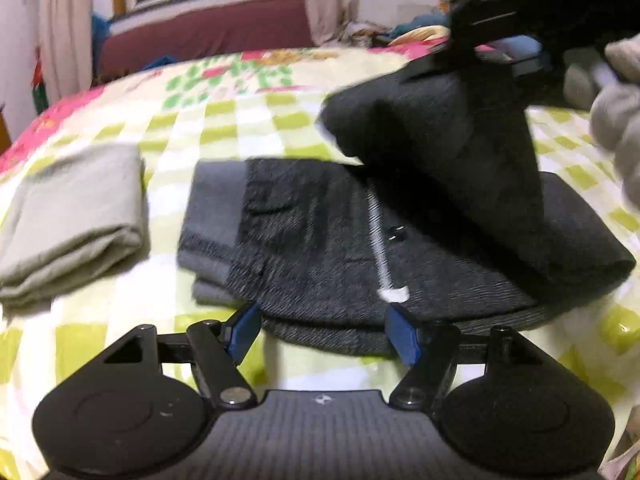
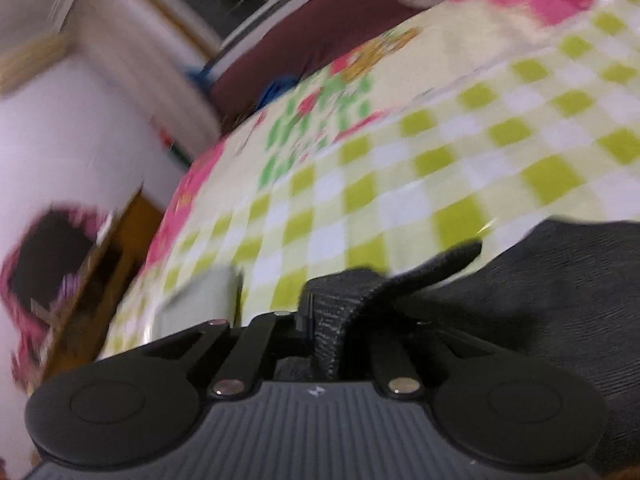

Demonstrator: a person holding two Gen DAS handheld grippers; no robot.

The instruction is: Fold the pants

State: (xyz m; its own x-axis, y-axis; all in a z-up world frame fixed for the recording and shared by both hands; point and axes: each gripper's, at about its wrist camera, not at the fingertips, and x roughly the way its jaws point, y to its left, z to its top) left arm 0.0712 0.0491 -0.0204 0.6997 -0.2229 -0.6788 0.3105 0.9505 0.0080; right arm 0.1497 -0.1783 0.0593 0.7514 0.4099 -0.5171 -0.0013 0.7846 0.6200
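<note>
1. Your right tongs are clenched on the dark pants' end, lifting it so it can fold over.
2. Your left tongs, released, hover at the bed's near edge, by the pants' near hem.

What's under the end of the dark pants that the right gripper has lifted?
Beneath the raised end of the dark pants, pinched by the right gripper, lies the rest of the same pants, with a white drawstring, on the checked bedsheet. Anything underneath those layers is covered.
</note>
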